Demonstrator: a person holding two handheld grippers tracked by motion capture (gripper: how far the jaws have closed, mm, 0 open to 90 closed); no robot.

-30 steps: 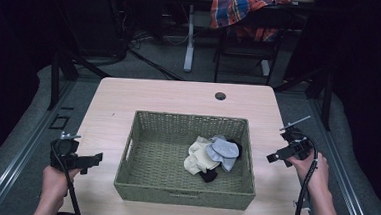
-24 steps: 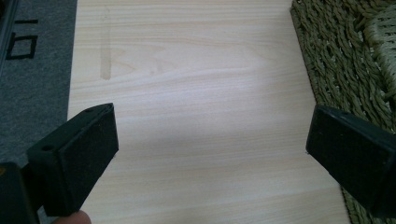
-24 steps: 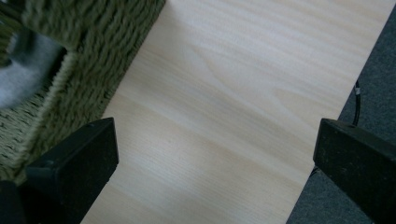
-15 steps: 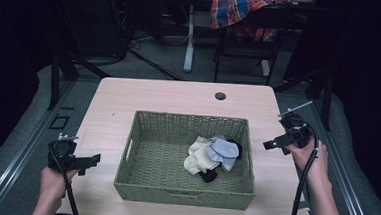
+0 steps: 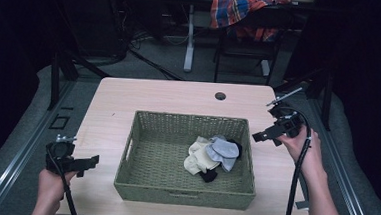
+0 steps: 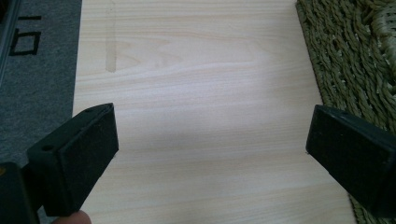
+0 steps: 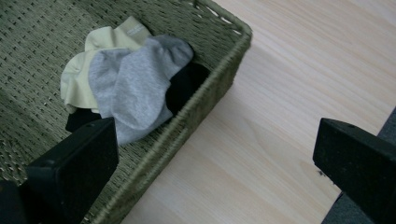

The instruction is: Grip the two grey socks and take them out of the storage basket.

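Socks (image 5: 212,156) sit bunched in the basket (image 5: 183,194), center-right of frame: grey one on top, cream under it, black at the edges. Basket's mid-table (image 5: 169,93), nothing else in it.

Right tongs (image 5: 264,136) have moved since 1 s ago, up and in from the right edge toward the basket's right rim, now hovering just beside it. Jaws wide apart, nothing held; in the right gripper view they frame the rim w/ socks just past it. Looks like an approach for a sock grab, imo.

Left tongs (image 5: 91,161) at lower left, barely shifted, wide open, empty, over bare table beside the basket's left wall.

Small dark grommet (image 5: 220,96) at table's far edge.
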